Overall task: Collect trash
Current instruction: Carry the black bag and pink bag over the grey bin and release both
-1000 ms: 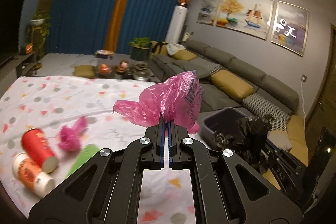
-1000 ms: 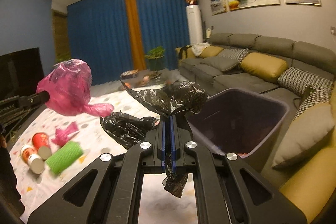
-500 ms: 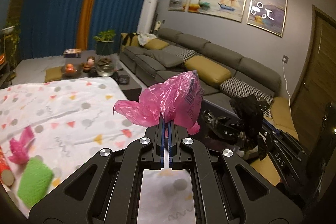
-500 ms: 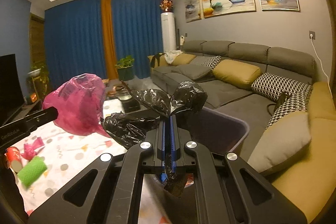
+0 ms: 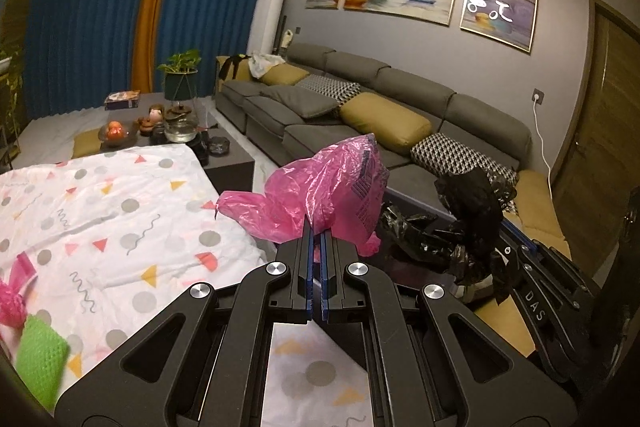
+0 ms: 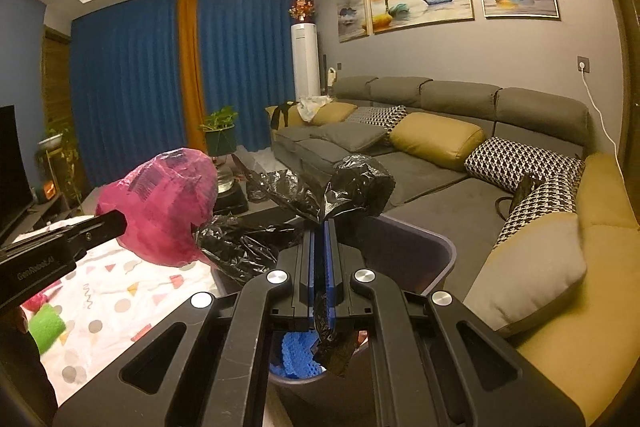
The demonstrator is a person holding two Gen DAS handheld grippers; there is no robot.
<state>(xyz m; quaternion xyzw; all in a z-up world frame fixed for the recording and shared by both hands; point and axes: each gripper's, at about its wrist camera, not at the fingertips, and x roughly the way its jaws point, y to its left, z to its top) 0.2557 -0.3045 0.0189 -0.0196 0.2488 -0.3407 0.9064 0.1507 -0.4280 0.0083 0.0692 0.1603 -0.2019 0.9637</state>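
Note:
My left gripper (image 5: 318, 233) is shut on a crumpled pink plastic bag (image 5: 320, 195), held in the air past the table's right edge. My right gripper (image 6: 324, 227) is shut on a crumpled black plastic bag (image 6: 344, 187), which hangs over a dark purple bin (image 6: 432, 255); something blue lies inside the bin. In the right wrist view the pink bag (image 6: 164, 207) and the left gripper's arm sit just left of the black bag. In the left wrist view the black bag (image 5: 472, 223) shows at the right.
A table with a white patterned cloth (image 5: 120, 219) holds a green roll (image 5: 40, 359) and a pink scrap (image 5: 12, 299) at the left. A grey sofa (image 6: 440, 147) with cushions runs along the right wall. A low coffee table (image 5: 168, 131) stands behind.
Both grippers have swung right with their bags, off the table and toward the bin. The red cups have left the left wrist view. The bin now lies under the right gripper.

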